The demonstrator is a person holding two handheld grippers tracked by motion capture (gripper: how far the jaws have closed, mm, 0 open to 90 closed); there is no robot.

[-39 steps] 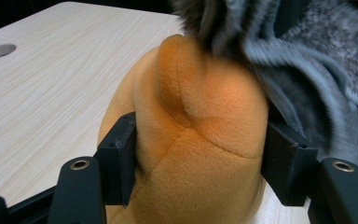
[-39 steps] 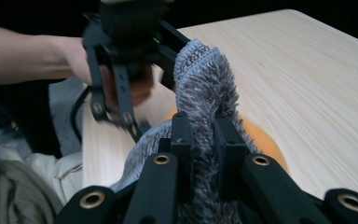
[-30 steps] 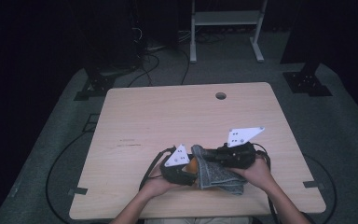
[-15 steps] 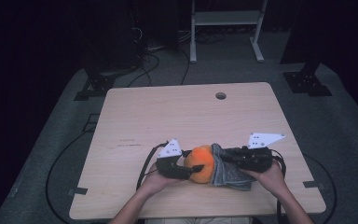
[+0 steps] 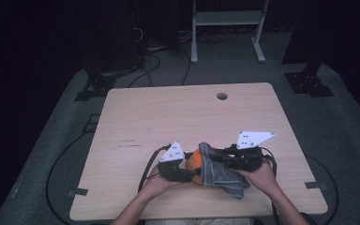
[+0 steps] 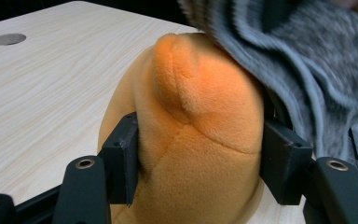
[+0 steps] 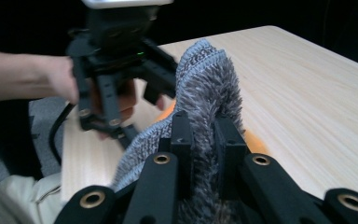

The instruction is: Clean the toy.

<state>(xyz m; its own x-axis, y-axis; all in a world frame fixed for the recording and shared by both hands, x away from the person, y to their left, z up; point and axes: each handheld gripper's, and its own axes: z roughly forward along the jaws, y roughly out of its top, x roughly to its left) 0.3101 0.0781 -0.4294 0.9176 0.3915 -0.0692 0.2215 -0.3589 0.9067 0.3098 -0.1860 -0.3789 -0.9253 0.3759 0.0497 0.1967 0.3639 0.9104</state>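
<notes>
An orange plush toy (image 5: 193,160) sits near the table's front edge, and my left gripper (image 5: 190,172) is shut on it. In the left gripper view the two jaws press into the plush toy (image 6: 196,140) from both sides. A grey knitted cloth (image 5: 219,172) drapes over the toy's right side and hangs toward the front. My right gripper (image 5: 214,156) is shut on a fold of it. In the right gripper view the cloth (image 7: 209,88) stands up between the pinched jaws, with a little orange (image 7: 255,140) showing under it.
The light wooden table (image 5: 168,117) has a round cable hole (image 5: 222,96) at the back. Black cables (image 5: 145,168) trail off the front left. A white rack's legs (image 5: 194,47) stand on the grey floor behind the table.
The right gripper first drew the cloth off to the right and bared the orange toy. It has now come back left, so the cloth lies against the toy's right side again.
</notes>
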